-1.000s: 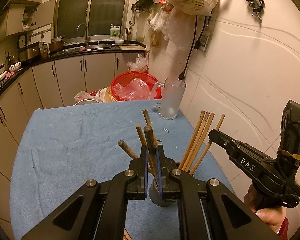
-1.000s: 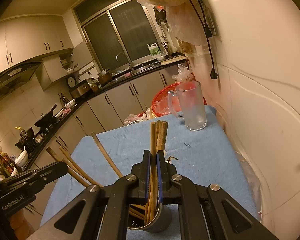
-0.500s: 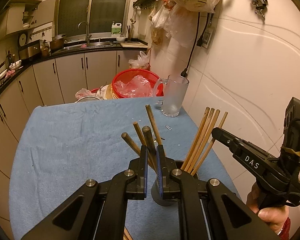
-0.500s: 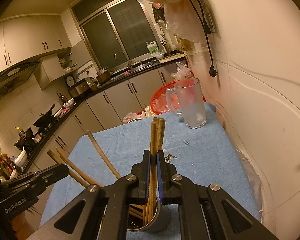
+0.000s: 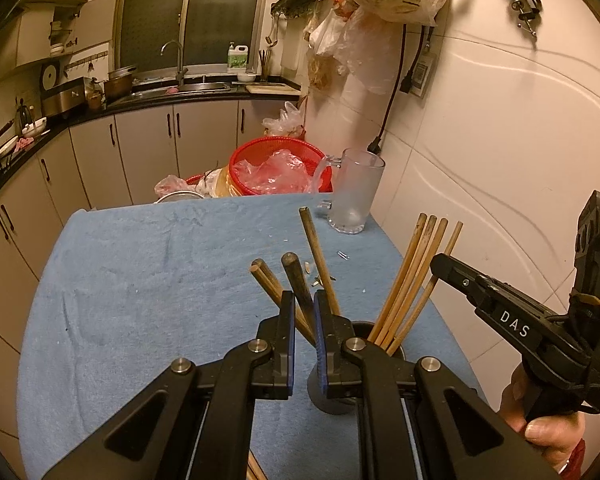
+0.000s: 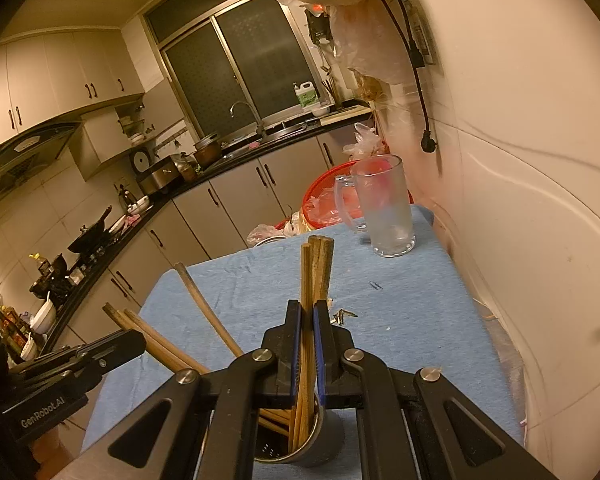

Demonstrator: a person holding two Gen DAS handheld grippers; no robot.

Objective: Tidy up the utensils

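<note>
A grey metal utensil cup (image 5: pixel 334 396) (image 6: pixel 316 438) stands on the blue cloth (image 5: pixel 148 280) near its front right edge. Several wooden chopsticks stand in it. My left gripper (image 5: pixel 303 308) is shut on a dark chopstick (image 5: pixel 296 276) that leans out of the cup beside a few others (image 5: pixel 266 282). My right gripper (image 6: pixel 307 320) is shut on a bundle of chopsticks (image 6: pixel 316 268) whose lower ends are inside the cup. That bundle shows in the left wrist view (image 5: pixel 416 276), fanned out, with the right gripper's body (image 5: pixel 512 320) to its right.
A frosted glass mug (image 5: pixel 356 192) (image 6: pixel 386 208) stands at the cloth's far right corner by the white wall. A red basket (image 5: pixel 276 168) with plastic bags sits behind the table. Small scraps (image 6: pixel 342 316) and a paper clip (image 6: pixel 376 286) lie on the cloth. Kitchen cabinets run along the back and left.
The view from both grippers has shifted slightly; the chopsticks in the left gripper lean a little further left. Both grippers keep their hold over the cup.
</note>
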